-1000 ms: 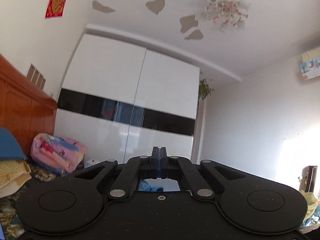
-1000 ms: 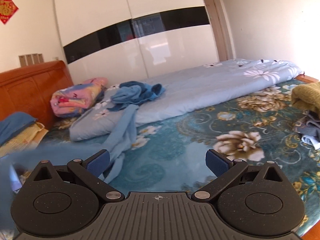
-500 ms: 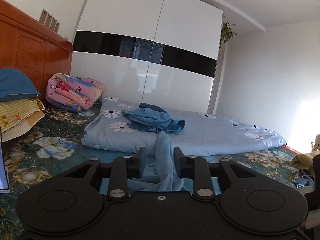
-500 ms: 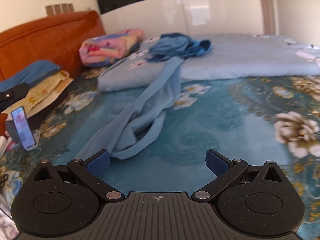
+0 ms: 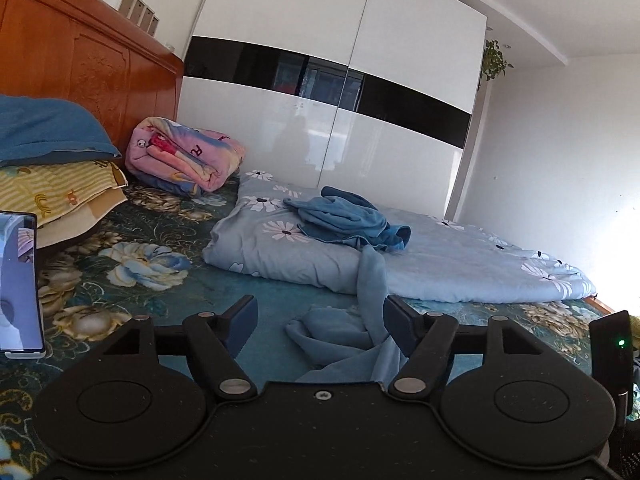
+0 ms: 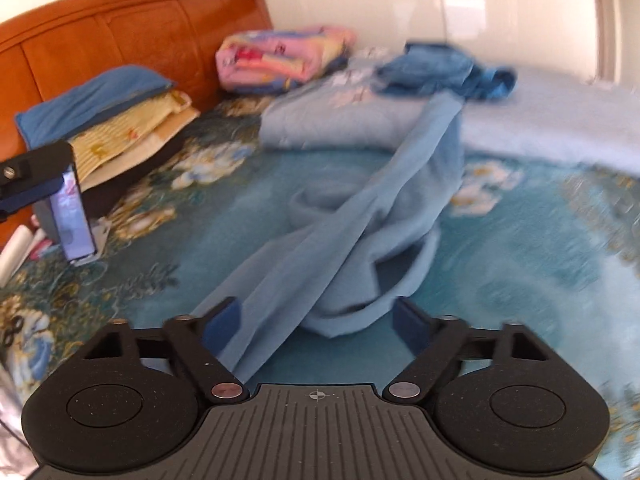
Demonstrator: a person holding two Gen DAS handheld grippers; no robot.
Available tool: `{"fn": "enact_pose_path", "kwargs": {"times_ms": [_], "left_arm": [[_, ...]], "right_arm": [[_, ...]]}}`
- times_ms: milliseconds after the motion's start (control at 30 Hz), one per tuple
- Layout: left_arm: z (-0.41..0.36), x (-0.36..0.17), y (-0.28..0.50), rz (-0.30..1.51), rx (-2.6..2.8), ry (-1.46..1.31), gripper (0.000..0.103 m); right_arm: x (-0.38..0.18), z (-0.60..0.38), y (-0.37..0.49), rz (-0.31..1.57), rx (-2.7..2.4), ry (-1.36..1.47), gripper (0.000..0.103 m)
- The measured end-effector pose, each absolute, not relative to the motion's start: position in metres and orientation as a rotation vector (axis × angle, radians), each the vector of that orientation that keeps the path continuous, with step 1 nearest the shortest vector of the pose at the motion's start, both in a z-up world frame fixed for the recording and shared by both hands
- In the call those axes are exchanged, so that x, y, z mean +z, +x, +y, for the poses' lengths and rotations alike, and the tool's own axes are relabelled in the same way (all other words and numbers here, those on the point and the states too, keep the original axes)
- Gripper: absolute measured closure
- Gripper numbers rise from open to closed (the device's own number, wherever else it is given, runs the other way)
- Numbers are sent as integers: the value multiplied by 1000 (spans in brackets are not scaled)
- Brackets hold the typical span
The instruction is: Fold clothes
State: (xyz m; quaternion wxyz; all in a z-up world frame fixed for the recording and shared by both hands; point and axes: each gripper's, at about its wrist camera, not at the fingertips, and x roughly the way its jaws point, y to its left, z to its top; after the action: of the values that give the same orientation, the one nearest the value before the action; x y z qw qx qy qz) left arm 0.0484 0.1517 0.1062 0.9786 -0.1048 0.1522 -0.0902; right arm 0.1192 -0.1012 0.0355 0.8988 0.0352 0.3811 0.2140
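Note:
A light blue garment lies rumpled on the floral bedspread, one long strip running up onto a pale blue quilt. In the left wrist view the same garment lies in front of my left gripper, which is open; cloth passes between its fingers, close to the right one. My right gripper is open just above the garment's near end, with folds lying between its fingers. A darker blue garment is heaped on the quilt.
A wooden headboard stands at the left, with stacked pillows and a pink rolled blanket before it. A phone stands upright on the bedspread at the left. A white and black wardrobe fills the back wall.
My left gripper tilted down from the ceiling, went from shut to open, and let the light blue garment drop onto the bed. My right gripper moved down and left, close over the garment.

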Motion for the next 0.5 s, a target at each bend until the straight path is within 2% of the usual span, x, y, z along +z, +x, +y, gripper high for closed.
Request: {"fn": "enact_pose_path", "kwargs": {"times_ms": [67,100,433,500], "left_arm": [[155,107,48,309,-174,-210,36],[156,107,48,309,-170,-210,36],[159,111,39,320,-150,-184,35],[160,113,36,318,-147,-180,35]], "right_arm": [[25,-98,125,843,459,101,42],[21,-95,127,867,467,114,43],[-11,-46,131,1004,572,174,44],[-14,-37,130,1021,577,165,54]]}}
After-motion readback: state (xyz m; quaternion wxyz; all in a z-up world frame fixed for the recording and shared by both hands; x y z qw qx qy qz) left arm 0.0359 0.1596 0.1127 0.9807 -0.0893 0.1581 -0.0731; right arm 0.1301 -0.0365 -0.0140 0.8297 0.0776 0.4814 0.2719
